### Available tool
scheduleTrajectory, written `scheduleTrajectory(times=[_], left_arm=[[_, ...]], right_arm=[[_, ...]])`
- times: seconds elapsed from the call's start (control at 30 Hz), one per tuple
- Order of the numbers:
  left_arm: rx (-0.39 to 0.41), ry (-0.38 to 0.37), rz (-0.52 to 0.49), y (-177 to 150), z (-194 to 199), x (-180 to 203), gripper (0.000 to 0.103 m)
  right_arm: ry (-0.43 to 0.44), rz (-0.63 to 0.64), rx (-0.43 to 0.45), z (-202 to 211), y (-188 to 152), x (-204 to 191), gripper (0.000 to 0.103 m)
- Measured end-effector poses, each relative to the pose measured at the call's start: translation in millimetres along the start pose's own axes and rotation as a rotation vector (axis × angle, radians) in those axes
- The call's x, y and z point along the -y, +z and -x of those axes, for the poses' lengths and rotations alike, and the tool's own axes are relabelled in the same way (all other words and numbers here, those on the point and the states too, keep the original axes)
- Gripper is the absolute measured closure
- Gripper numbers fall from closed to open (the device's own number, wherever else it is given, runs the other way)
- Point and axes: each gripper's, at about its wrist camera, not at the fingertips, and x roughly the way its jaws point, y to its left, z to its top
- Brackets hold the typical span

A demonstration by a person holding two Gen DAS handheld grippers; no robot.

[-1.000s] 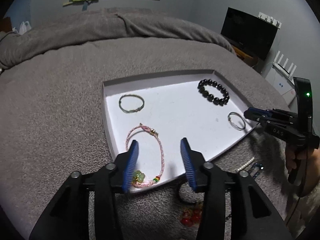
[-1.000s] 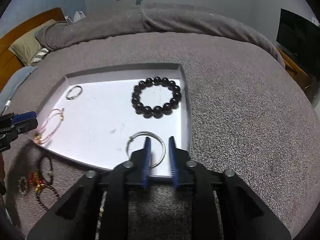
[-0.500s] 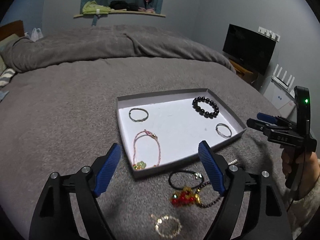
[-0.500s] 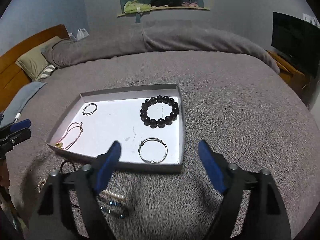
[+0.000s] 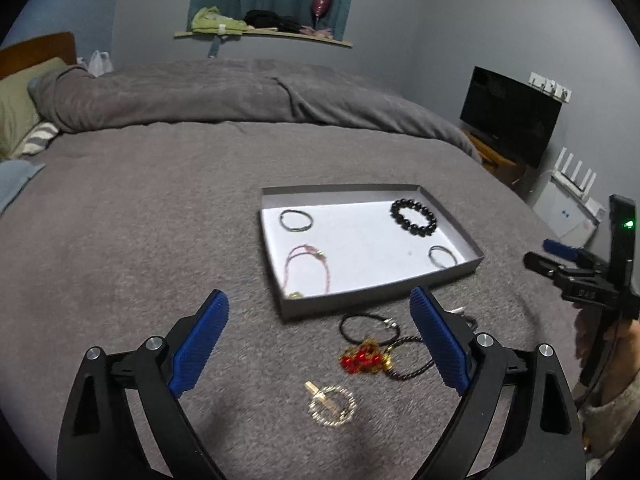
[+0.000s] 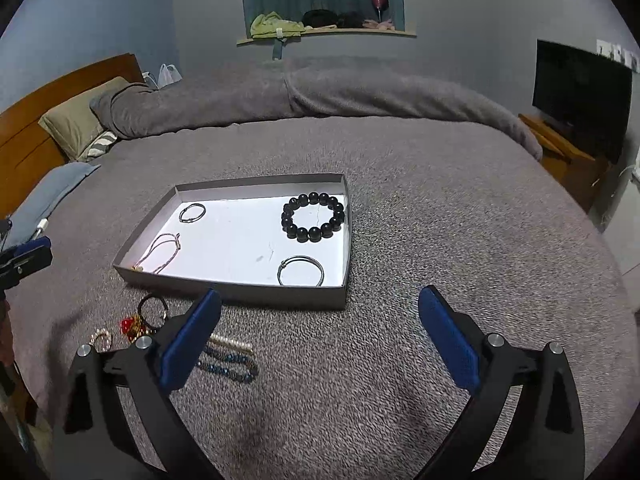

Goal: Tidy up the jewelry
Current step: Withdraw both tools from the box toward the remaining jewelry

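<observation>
The tray (image 5: 456, 276) sits on the bed (image 5: 160, 220) with 4 pieces in it: a black bead bracelet (image 5: 413, 217), a silver ring bangle (image 5: 442, 256), a pink cord (image 5: 306, 266) and a thin dark loop (image 5: 296, 219). More jewelry lies loose on the bed, just in front of the tray.

The left gripper (image 5: 318, 344) has its jaws wide apart and opening, with nothing held. A gold ring chain (image 5: 331, 405) lies right below and between them, so this hand looks nearest to it. A red bead bunch (image 5: 362, 360) and a black cord (image 5: 368, 324) lie a bit farther, toward the right jaw.

The right gripper (image 6: 318, 340) also has jaws wide apart and opening, empty. A blue bead string (image 6: 230, 362) and a white pearl string (image 6: 232, 344) lie by its left jaw, stretched long from left to right.

I cannot read any writing.
</observation>
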Motion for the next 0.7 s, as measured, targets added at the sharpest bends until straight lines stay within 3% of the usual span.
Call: scheduleTrajectory(times=[0.37, 0.7], left_arm=[[-0.010, 0.085, -0.004, -22, 18, -15, 0.011], [-0.078, 0.129, -0.010, -52, 13, -24, 0.011]], right_arm=[[0.005, 0.015, -0.032, 13, -22, -1, 0.006], [0.027, 0.040, -0.057, 15, -39, -6, 0.006]])
